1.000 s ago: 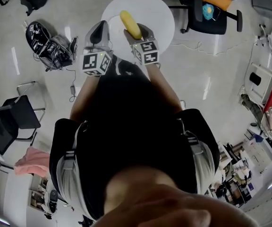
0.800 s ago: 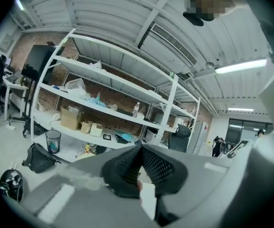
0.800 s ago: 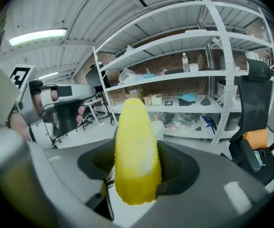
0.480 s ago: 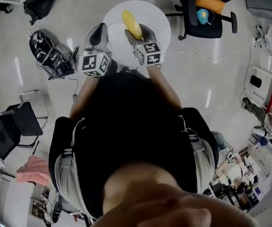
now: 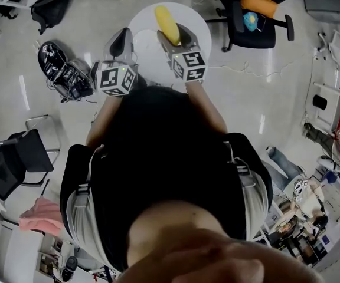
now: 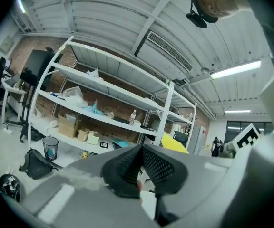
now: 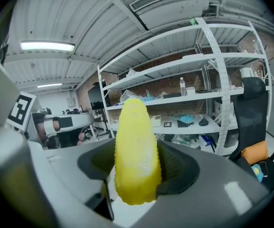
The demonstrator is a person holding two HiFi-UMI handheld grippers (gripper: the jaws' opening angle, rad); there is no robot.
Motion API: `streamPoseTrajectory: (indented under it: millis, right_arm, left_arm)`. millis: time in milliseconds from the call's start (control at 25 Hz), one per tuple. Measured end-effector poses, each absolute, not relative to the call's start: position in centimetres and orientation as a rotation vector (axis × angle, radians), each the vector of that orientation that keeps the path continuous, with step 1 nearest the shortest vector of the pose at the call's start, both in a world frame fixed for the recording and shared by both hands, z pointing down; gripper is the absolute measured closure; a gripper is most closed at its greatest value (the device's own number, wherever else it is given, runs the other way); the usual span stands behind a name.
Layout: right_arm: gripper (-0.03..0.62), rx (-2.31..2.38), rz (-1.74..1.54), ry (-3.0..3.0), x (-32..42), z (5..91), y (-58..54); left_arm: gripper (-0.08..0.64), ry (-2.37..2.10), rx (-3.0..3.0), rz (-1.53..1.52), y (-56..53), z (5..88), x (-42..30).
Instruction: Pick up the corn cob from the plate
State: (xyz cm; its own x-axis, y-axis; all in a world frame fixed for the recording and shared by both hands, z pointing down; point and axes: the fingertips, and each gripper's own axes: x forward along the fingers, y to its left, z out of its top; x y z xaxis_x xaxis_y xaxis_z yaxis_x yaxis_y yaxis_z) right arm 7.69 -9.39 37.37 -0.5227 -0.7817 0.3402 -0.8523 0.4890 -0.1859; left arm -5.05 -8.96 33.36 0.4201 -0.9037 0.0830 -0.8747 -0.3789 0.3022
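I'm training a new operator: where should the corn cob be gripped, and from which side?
Grip the corn cob across its thick, blunt-end half, coming in along its length from that end, as the right gripper does. The far tip tapers, so fingers could slip there.

The person wears a black top (image 5: 158, 158) with pale grey straps (image 5: 82, 200) down both sides. The left gripper (image 5: 121, 38) and right gripper (image 5: 179, 35) are grey shells with black ribbed pads (image 6: 161, 167), each bearing a cube (image 5: 115, 78) of black-and-white square markers.
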Motion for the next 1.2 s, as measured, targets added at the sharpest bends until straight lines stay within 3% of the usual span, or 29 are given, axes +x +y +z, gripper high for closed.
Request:
streamPoseTrajectory:
  millis: [520,1200]
  right_arm:
    - [0.328,1.500,0.394,-2.634,8.6,31.6,-8.0]
    - [0.327,1.508,0.376,-2.643,9.1,31.5,-8.1]
  left_arm:
    - [0.554,-1.546,2.424,-0.152,-8.1,31.4,-5.2]
    - [0.554,-1.525,2.429,-0.151,-8.6,31.6,-4.3]
